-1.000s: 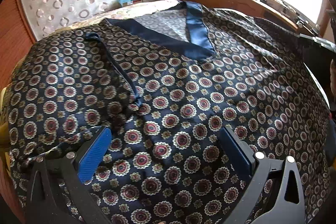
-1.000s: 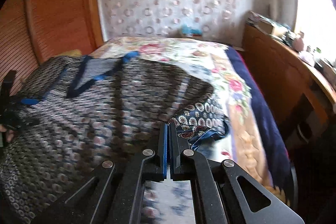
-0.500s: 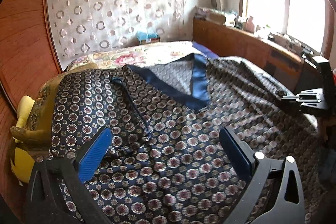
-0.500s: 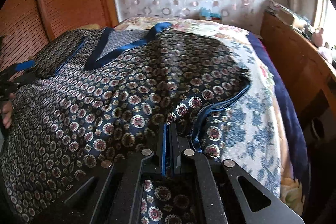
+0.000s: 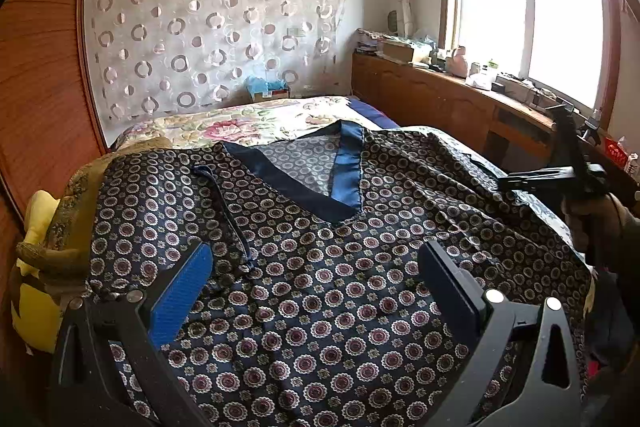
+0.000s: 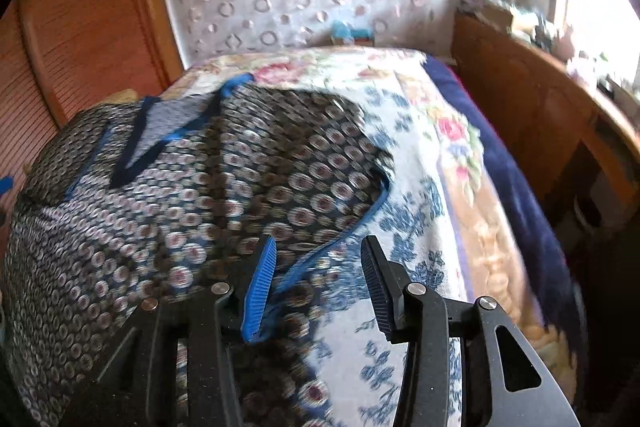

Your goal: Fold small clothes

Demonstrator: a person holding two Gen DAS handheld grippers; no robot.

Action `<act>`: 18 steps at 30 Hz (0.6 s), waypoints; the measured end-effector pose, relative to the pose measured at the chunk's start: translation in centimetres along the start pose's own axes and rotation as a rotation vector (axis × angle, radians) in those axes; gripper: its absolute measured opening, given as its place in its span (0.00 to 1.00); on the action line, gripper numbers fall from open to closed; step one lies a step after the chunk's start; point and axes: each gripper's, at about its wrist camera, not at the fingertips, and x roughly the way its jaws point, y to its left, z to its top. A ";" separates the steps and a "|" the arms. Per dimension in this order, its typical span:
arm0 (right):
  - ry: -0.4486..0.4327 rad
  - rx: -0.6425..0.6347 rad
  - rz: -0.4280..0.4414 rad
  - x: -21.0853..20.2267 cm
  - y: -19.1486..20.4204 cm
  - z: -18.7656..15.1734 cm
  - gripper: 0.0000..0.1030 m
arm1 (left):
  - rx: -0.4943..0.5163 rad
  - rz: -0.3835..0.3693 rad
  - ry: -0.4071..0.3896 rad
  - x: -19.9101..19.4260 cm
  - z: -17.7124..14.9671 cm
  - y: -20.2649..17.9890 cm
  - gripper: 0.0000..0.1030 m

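Observation:
A dark navy top (image 5: 320, 259) with round medallion print and a blue V-neck band (image 5: 348, 167) lies spread flat on the bed. My left gripper (image 5: 316, 283) is open and empty, raised above the garment's lower front. My right gripper (image 6: 316, 287) is open above the garment's right edge, where a blue-piped hem (image 6: 340, 239) lies on the bedspread. The garment (image 6: 200, 211) fills the left of the right wrist view, blurred. The right gripper also shows in the left wrist view (image 5: 560, 175), at the garment's right side.
The bed has a floral bedspread (image 6: 420, 155) with a navy border (image 6: 512, 163). A yellow pillow (image 5: 36, 227) lies at the bed's left. A wooden wall panel (image 5: 36, 87) stands on the left, and a wooden cabinet (image 5: 440, 99) with clutter runs under the window on the right.
My right gripper has opened and let go of the garment's edge, which now lies flat on the bedspread. My left gripper has risen and pulled back from the fabric.

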 end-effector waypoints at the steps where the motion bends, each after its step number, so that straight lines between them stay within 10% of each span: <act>1: 0.020 0.025 0.010 0.8 -0.4 0.2 0.44 | 0.000 -0.003 0.004 0.1 -0.1 -0.1 1.00; 6: 0.062 0.045 0.030 2.8 -1.5 1.7 0.39 | 0.009 -0.001 0.016 0.3 -0.4 -0.5 1.00; 11: 0.058 -0.041 -0.013 3.9 -0.2 2.7 0.03 | 0.011 0.003 0.019 0.2 -0.7 -0.5 1.00; 18: -0.030 -0.093 0.002 2.9 2.3 4.2 0.02 | 0.000 0.009 0.022 0.3 -0.6 -0.1 1.00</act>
